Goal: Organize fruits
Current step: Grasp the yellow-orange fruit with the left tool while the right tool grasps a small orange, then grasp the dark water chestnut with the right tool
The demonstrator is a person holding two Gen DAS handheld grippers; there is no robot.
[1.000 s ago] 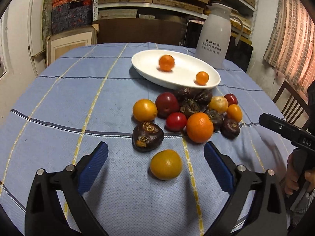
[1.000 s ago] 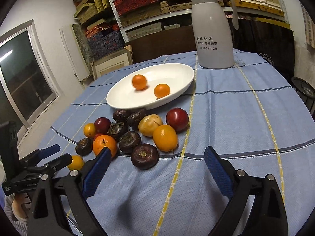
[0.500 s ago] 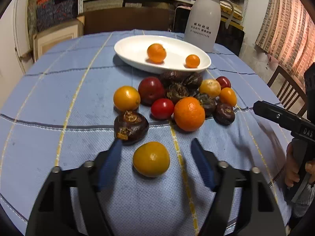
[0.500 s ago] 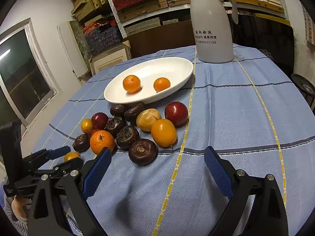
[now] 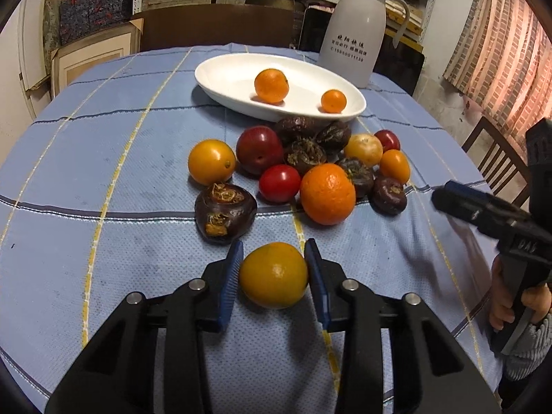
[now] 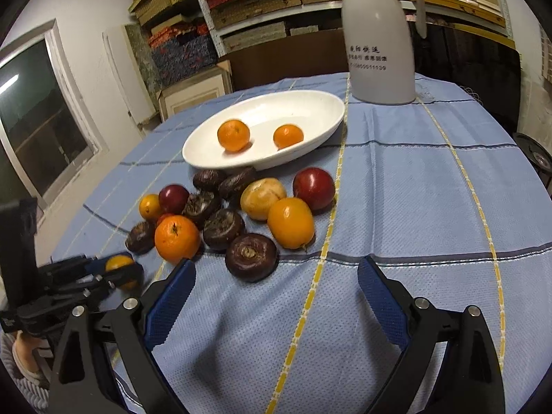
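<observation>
Where readable, jug (image 5: 358, 31) shows digits "139".

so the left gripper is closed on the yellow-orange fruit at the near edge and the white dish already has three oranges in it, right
Not quite: the white dish holds two oranges, not three, a larger one and a smaller one; both wrist views show this. The rest stands: the left gripper has just been closing, and its blue pads now sit against the yellow-orange fruit at the near edge.
</observation>
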